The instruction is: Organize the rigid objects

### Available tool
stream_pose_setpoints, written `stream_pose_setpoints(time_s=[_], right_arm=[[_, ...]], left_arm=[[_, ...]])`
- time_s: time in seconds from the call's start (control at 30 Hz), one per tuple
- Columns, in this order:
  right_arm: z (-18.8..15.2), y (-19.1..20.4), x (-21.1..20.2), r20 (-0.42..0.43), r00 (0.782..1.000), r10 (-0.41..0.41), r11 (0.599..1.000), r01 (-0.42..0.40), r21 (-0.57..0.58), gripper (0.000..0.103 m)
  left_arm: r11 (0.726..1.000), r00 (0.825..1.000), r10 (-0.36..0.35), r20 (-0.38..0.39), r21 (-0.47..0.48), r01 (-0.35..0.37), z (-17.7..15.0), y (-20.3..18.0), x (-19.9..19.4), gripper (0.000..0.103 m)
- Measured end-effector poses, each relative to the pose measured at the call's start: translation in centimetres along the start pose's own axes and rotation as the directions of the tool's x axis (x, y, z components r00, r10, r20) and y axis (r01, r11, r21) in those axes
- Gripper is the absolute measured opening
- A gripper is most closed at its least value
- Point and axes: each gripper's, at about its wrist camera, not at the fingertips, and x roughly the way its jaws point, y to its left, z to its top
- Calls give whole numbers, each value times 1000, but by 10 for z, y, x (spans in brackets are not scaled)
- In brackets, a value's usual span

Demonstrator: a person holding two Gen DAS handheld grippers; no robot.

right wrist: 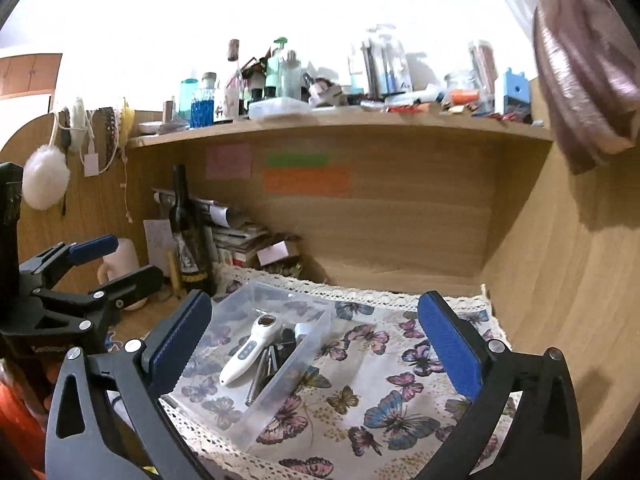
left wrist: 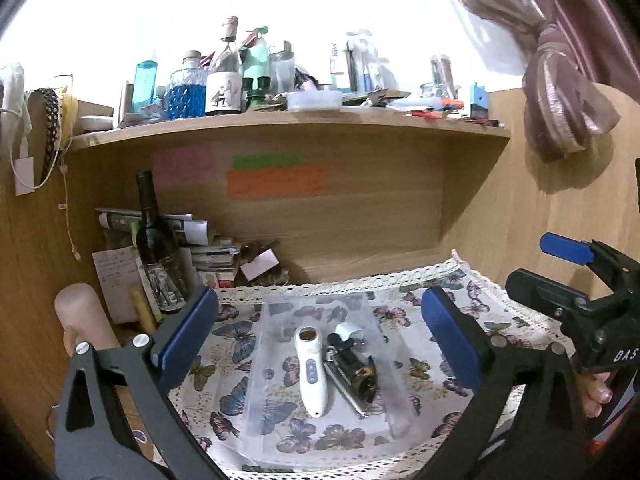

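A clear plastic bin [left wrist: 256,364] [right wrist: 280,384] sits on a butterfly-print cloth [left wrist: 424,364] [right wrist: 384,384] in a wooden desk alcove. Inside it lie a white handheld device [left wrist: 312,372] [right wrist: 244,356], a black and metal tool [left wrist: 354,368] [right wrist: 264,368] and a small white piece [left wrist: 348,330]. My left gripper [left wrist: 320,332] hangs open just before the bin, nothing between its blue pads. My right gripper [right wrist: 314,340] is open too, empty, with the bin to its left. Each gripper shows at the edge of the other's view, the right gripper [left wrist: 568,276] and the left gripper [right wrist: 100,268].
A dark wine bottle [left wrist: 154,240] [right wrist: 188,240] stands at the back left beside a pile of papers [left wrist: 200,248]. A pale mug [left wrist: 80,316] is left of the cloth. The shelf [left wrist: 280,122] above is crowded with bottles and jars. A pink curtain [left wrist: 560,100] hangs at the right.
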Motion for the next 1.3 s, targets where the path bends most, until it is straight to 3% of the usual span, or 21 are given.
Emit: stream_pose_setpoints(time_s=[0.73, 1.3], right_arm=[[-4, 4, -8, 4, 999, -34, 999, 34, -38, 103], [-1, 4, -6, 8, 999, -41, 999, 41, -21, 103]], left_arm=[[1000, 998, -8, 63, 4, 7, 0, -9, -15, 103], [1000, 998, -20, 61, -7, 21, 1, -7, -10, 103]])
